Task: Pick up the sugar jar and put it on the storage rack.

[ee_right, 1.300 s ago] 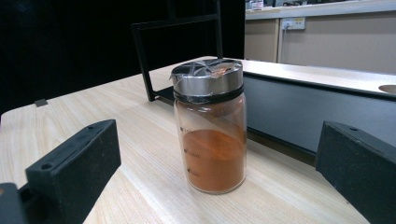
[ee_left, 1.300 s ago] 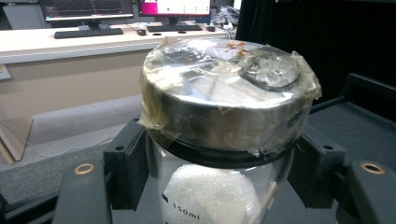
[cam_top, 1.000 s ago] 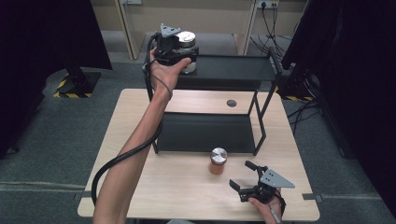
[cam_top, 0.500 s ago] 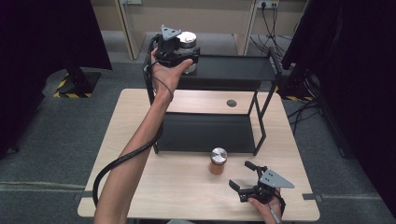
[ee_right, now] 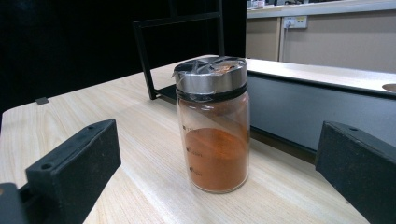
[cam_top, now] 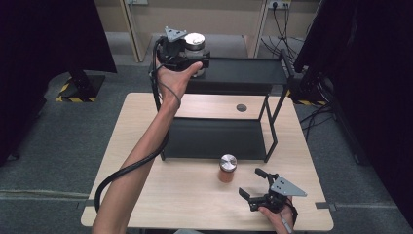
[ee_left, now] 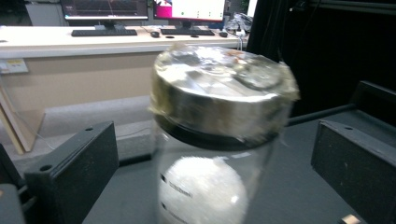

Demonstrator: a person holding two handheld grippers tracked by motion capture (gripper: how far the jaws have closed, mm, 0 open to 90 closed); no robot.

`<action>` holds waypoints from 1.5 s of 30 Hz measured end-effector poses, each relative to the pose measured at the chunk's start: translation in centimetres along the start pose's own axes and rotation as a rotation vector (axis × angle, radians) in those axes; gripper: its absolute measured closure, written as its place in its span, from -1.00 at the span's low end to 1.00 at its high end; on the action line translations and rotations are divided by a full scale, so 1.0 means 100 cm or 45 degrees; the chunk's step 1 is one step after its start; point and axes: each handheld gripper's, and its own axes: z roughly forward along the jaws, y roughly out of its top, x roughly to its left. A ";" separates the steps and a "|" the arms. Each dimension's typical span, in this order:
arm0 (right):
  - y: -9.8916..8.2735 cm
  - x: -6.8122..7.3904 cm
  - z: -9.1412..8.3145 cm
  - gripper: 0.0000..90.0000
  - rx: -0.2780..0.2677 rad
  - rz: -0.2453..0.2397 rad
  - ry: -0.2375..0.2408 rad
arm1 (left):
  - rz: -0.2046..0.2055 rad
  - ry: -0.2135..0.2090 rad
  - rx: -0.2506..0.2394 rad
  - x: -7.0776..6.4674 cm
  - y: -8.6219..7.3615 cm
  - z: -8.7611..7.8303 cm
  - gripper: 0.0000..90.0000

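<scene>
A glass jar with white powder and a silver lid (cam_top: 195,41) (ee_left: 219,130) stands at the left end of the black rack's top shelf (cam_top: 243,71). My left gripper (cam_top: 197,54) reaches around it. Its jaws have just been opening, and the pads (ee_left: 77,172) now stand off both sides of the jar. A second jar with orange powder and a silver lid (cam_top: 227,168) (ee_right: 213,126) stands on the table in front of the rack. My right gripper (cam_top: 250,183) rests just right of and nearer than it. It is open, pointing at the jar, with its pads (ee_right: 74,163) well apart from the glass.
The two-tier rack has a lower shelf (cam_top: 214,139) lying on the light wooden table (cam_top: 146,185). A dark round hole (cam_top: 241,107) sits in the tabletop behind the lower shelf. The left gripper's cable (cam_top: 126,170) hangs along the forearm. Dark curtains flank both sides.
The left gripper's jaws have spread off the white-powder jar, which stays on the top shelf. The right gripper and the orange jar have not moved.
</scene>
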 end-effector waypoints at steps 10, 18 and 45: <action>0.000 0.000 -0.001 -0.99 -0.002 0.002 -0.002 | 0.010 -0.007 -0.008 -0.003 -0.005 -0.015 -0.99; 0.000 0.001 0.000 -0.99 -0.002 0.002 -0.002 | 0.044 -0.060 -0.034 -0.005 -0.020 -0.028 -0.99; 0.000 0.002 0.000 -0.99 -0.006 0.001 -0.005 | 0.055 -0.315 -0.115 0.004 -0.094 -0.069 -0.99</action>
